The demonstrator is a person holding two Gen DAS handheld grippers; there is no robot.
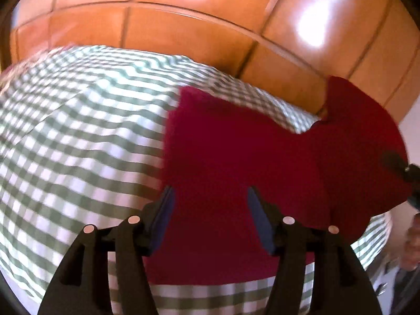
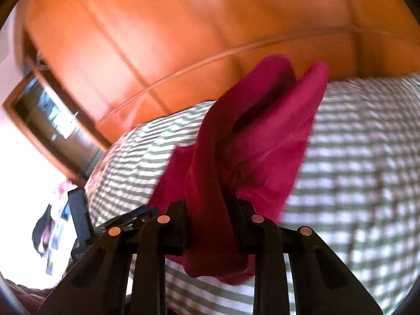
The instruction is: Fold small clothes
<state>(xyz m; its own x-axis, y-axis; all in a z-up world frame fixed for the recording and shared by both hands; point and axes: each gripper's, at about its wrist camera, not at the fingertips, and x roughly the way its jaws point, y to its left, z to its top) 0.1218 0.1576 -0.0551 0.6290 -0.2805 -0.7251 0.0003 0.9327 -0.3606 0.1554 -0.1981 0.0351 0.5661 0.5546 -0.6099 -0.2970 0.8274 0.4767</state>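
Where right gripper (image 2: 210,199) pinches, soft red garment (image 2: 252,136) bunches.

Glossy orange wooden wardrobe panels (image 1: 199,34) rise behind a green-checked bedcover (image 1: 78,131).

Right gripper (image 2: 210,204) pinches bunched red cloth (image 2: 252,136); fingers squeeze it from both sides. Cloth sticks up in two floppy folds, bit hangs below fingers. Green-and-white checked sheet (image 2: 354,170) underneath. Shiny orange wooden wall (image 2: 157,39) behind. Other black gripper (image 2: 78,218) low on left, blurry.
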